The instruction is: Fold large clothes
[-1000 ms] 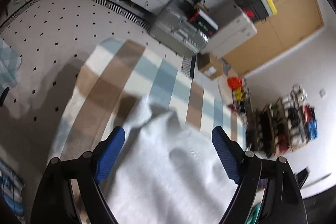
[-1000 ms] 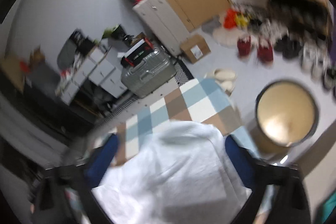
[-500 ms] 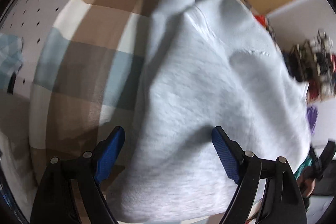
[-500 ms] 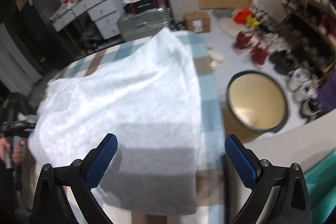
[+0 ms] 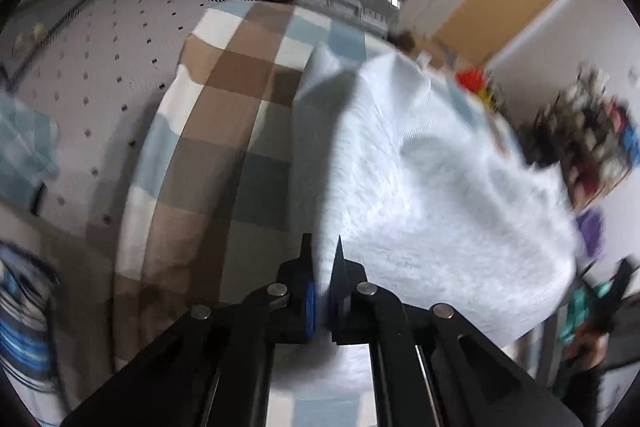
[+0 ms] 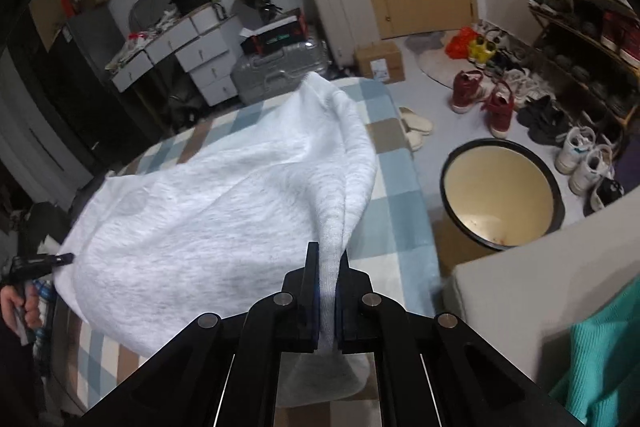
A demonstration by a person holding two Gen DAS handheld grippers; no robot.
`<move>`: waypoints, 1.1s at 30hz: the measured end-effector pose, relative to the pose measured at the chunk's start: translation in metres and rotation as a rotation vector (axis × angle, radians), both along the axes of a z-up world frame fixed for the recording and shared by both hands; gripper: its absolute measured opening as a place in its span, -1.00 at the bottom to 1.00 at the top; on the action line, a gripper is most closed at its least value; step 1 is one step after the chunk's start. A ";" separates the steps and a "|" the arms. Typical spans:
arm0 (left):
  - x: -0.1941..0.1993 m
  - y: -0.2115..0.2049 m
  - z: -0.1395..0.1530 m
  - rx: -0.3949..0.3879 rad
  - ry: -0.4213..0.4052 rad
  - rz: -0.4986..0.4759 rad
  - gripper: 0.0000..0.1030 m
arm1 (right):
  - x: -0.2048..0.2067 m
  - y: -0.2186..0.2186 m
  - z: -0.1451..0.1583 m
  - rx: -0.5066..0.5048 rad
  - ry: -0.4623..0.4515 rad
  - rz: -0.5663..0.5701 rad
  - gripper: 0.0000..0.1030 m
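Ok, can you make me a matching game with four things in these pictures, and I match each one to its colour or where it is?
Things:
1. grey garment
2. round bin
3. red boots
4. cardboard box

Places or states:
A. on the floor beside the white slippers
B. pinched in both grippers, spread over the checked blanket
C. open, cream inside, black rim
D. on the floor near the wooden door

Pairs: 1-B, 2-C, 3-A, 4-D
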State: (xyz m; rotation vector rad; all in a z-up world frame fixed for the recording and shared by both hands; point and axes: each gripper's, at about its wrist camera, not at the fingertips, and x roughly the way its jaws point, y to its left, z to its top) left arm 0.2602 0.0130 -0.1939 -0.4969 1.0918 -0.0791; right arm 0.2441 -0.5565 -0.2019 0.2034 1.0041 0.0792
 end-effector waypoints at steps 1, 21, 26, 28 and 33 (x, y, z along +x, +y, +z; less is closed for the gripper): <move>-0.005 0.006 -0.004 -0.032 -0.017 0.036 -0.99 | 0.002 0.000 -0.008 -0.013 0.029 -0.015 -0.92; -0.019 -0.128 0.048 0.086 -0.185 -0.195 0.26 | 0.010 0.178 0.037 -0.066 0.002 0.417 -0.22; 0.011 -0.159 0.001 0.125 -0.089 -0.220 0.26 | 0.046 0.211 -0.033 -0.094 0.199 0.356 -0.64; 0.026 -0.156 -0.017 0.152 -0.036 -0.197 0.26 | 0.067 0.198 -0.061 -0.033 0.304 0.291 -0.65; 0.039 -0.142 -0.031 0.147 -0.006 -0.159 0.26 | 0.073 0.209 -0.068 -0.139 0.277 0.329 -0.69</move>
